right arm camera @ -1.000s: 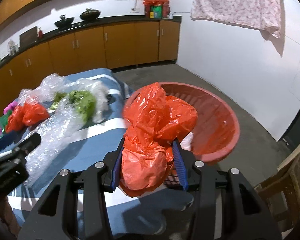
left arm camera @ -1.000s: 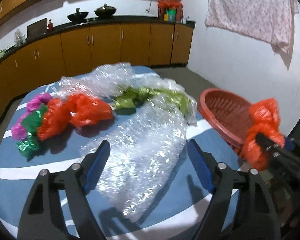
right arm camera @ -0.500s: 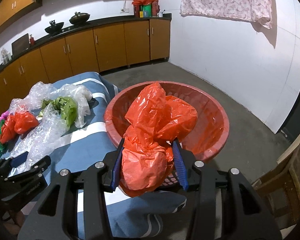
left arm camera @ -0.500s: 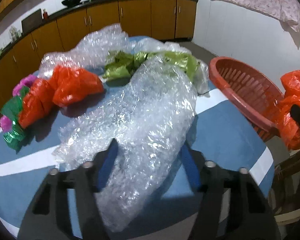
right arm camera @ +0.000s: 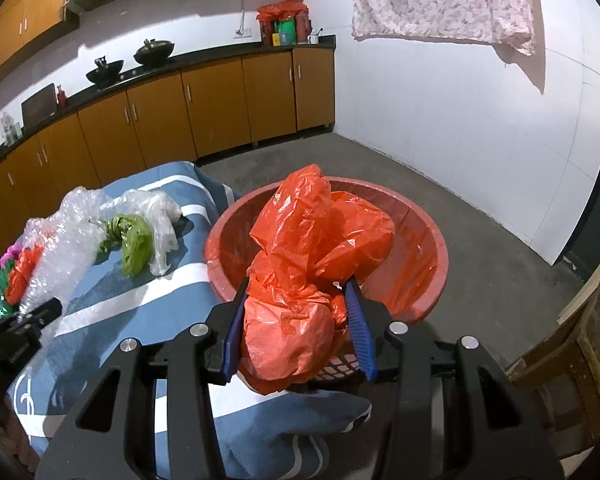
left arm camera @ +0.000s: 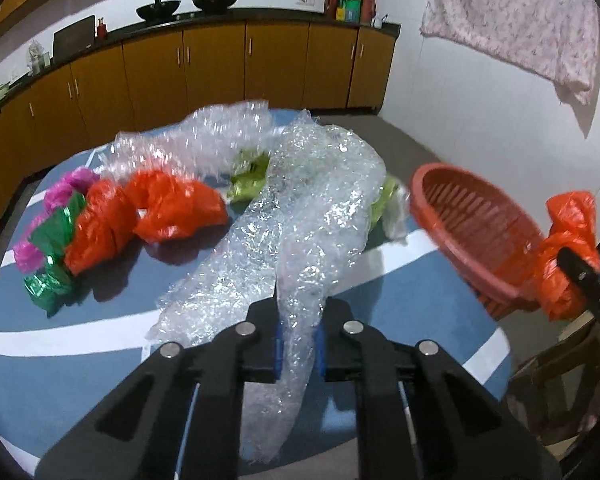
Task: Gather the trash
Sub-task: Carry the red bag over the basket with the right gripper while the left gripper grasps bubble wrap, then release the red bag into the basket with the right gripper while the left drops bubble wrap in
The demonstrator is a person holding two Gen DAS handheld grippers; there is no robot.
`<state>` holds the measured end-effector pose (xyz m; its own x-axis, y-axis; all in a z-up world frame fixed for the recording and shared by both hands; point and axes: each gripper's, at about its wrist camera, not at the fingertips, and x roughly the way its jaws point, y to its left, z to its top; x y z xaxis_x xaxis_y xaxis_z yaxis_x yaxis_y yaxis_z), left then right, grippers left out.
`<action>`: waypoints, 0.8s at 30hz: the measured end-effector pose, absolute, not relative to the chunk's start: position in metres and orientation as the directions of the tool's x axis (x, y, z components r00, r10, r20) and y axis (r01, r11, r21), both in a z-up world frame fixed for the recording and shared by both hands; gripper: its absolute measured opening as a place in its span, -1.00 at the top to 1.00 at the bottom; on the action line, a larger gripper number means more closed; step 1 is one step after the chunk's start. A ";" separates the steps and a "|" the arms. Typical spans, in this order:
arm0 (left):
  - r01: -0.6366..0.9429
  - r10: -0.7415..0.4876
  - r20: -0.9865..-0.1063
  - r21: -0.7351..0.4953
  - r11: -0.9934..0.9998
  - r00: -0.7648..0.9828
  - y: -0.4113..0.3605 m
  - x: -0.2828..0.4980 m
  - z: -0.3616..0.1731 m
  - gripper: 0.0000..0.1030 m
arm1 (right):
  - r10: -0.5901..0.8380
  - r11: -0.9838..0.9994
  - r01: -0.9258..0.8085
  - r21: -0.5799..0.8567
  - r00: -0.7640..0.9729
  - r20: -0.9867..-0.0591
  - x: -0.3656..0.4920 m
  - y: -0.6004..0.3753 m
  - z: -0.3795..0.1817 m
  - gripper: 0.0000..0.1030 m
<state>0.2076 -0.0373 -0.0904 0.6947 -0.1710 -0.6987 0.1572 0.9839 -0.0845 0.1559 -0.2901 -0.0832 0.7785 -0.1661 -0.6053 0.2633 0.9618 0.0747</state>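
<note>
Left tool (left arm camera: 298,350) is clamped tight on one long sheet of bubble wrap (left arm camera: 300,220), which trails from the blue pads out across the blue striped table (left arm camera: 80,340). A second bubble wrap sheet (left arm camera: 204,140) lies farther back. Right tool (right arm camera: 298,330) pinches one orange bag (right arm camera: 316,248), holding it over the near rim of the single red basket (right arm camera: 420,248), which sits just off the table's edge. On the table, count with me: another orange bag (left arm camera: 140,220) bunched at the left, one pink wrapper (left arm camera: 60,208) and one shiny green wrapper (left arm camera: 52,256) touching it, one crumpled lime-green bag (right arm camera: 134,240) and one clear bag (right arm camera: 160,216) beside it. Two woks (right arm camera: 154,50) sit on the far kitchen worktop, and one flowered cloth (right arm camera: 440,0) hangs on the wall.
</note>
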 end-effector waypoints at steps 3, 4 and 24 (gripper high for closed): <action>0.179 -0.200 -0.678 -0.102 0.979 0.707 -0.043 0.207 -0.076 0.75 | -0.171 0.959 0.271 0.080 0.783 -0.598 0.155 -0.296 -0.081 0.11; 0.189 -0.214 -0.671 -0.111 0.976 0.710 -0.046 0.206 -0.071 0.75 | -0.173 0.959 0.272 0.080 0.784 -0.596 0.155 -0.298 -0.080 0.11; 0.418 -0.458 -0.630 -0.225 0.880 0.627 -0.172 0.252 -0.055 0.75 | -0.234 0.945 0.319 0.076 0.817 -0.527 0.182 -0.369 -0.057 0.11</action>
